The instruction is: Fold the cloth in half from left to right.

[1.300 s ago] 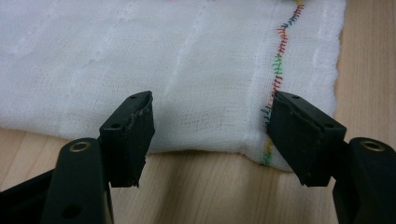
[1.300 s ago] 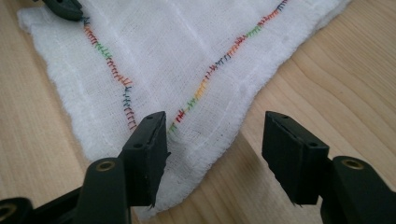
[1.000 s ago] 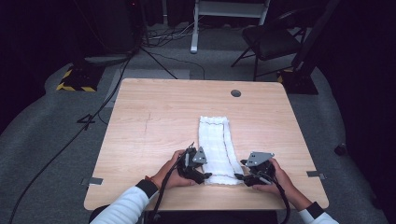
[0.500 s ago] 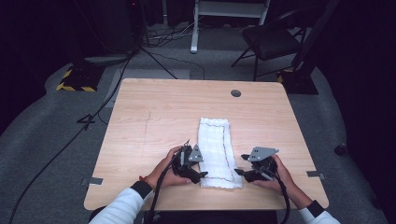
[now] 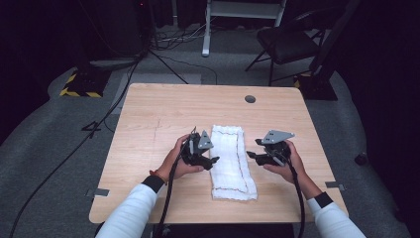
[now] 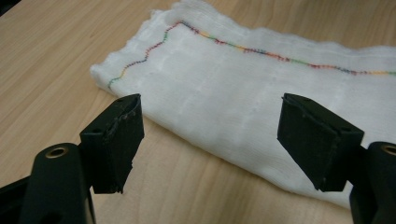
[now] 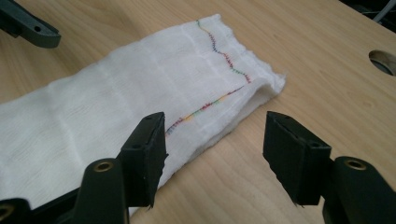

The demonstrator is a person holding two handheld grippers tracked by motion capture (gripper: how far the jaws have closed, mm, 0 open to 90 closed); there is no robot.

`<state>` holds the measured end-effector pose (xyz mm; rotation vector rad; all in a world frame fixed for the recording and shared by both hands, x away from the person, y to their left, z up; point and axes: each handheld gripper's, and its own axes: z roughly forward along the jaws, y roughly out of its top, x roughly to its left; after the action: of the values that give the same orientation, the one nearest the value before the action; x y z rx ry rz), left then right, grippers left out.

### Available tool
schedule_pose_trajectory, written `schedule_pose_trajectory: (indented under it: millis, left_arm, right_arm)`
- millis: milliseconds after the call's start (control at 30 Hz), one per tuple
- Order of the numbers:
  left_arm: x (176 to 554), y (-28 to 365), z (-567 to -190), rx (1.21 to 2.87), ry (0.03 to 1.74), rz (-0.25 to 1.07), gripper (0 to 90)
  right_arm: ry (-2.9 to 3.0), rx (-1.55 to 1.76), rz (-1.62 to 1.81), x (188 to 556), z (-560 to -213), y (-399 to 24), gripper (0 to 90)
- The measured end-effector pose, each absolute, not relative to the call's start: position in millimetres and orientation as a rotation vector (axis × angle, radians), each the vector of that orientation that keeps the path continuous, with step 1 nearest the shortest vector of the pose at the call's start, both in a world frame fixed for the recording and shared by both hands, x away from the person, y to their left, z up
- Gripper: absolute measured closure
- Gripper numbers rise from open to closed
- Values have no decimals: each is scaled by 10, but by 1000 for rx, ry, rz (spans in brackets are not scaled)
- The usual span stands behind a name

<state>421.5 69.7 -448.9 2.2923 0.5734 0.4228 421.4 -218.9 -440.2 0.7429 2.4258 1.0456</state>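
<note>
My left hand-held gripper (image 5: 210, 161) and right hand-held gripper (image 5: 252, 155) hang either side of the folded white cloth (image 5: 230, 161), both with jaws wide and nothing between them; the left jaws have just been closing a little, as have the right. The cloth lies flat in a long strip mid-desk (image 5: 163, 114). If I pinch only the top layer at the stitched edge (image 6: 261, 49), I reckon the fold could peel open or drag askew.

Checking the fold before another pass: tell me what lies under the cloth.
The cloth lies flat on the bare wooden table. Its folded layers hide anything between or beneath them. Both grippers hover open beside it.
</note>
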Motion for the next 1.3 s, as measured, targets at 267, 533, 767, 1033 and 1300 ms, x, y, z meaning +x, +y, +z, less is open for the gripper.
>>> schedule_pose_trajectory:
  millis: [267,533,767,1033,1300]
  left_arm:
    - [4692,587,-4530,2265,690,447,241]
    - [5049,517,-4730,2262,808,438,244]
    - [5252,513,-4871,2239,906,410,226]
    - [5354,465,-4912,2240,934,384,219]
    - [5384,505,-4980,2212,948,304,261]
  right_arm:
    - [2412,770,1009,4571,-4425,-1999,401]
    - [2449,825,955,4922,-4558,-1867,382]
    - [2451,930,982,5217,-4687,-1847,376]
    - [2460,1009,953,5406,-4807,-1813,381]
    - [2484,1059,987,5463,-4907,-1813,398]
